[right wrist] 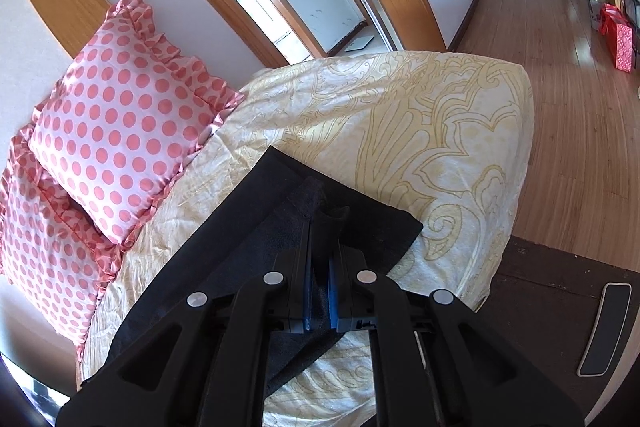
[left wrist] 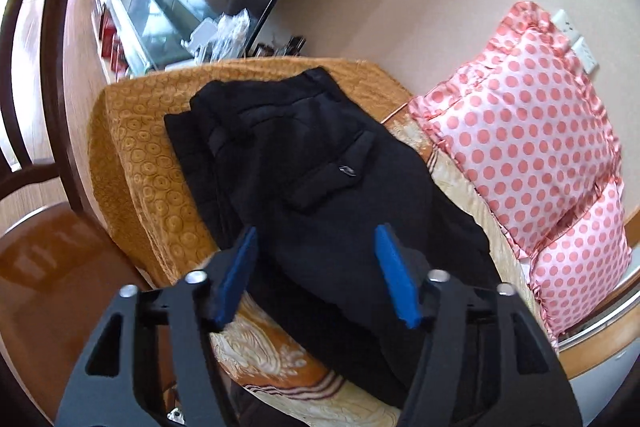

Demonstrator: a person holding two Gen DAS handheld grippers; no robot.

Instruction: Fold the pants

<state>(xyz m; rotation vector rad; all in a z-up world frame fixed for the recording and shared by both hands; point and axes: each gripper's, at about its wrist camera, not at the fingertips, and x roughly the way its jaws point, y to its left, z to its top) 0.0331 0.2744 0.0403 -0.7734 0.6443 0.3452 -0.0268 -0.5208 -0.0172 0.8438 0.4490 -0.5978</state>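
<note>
Black pants (left wrist: 320,167) lie on the bed; the waist end with a back pocket rests on an orange patterned blanket (left wrist: 132,147). My left gripper (left wrist: 316,239) is open above the seat of the pants, holding nothing. In the right wrist view the leg end of the pants (right wrist: 280,195) lies on the cream quilt (right wrist: 400,123). My right gripper (right wrist: 320,223) is shut on a pinched fold of the pants' leg fabric near the hem, lifting it slightly.
Two pink polka-dot pillows (left wrist: 532,131) (right wrist: 120,119) lie at the head of the bed. A dark wooden chair (left wrist: 44,255) stands left of the bed. Wooden floor (right wrist: 560,67) and a red bag (right wrist: 622,43) lie beyond the bed's edge.
</note>
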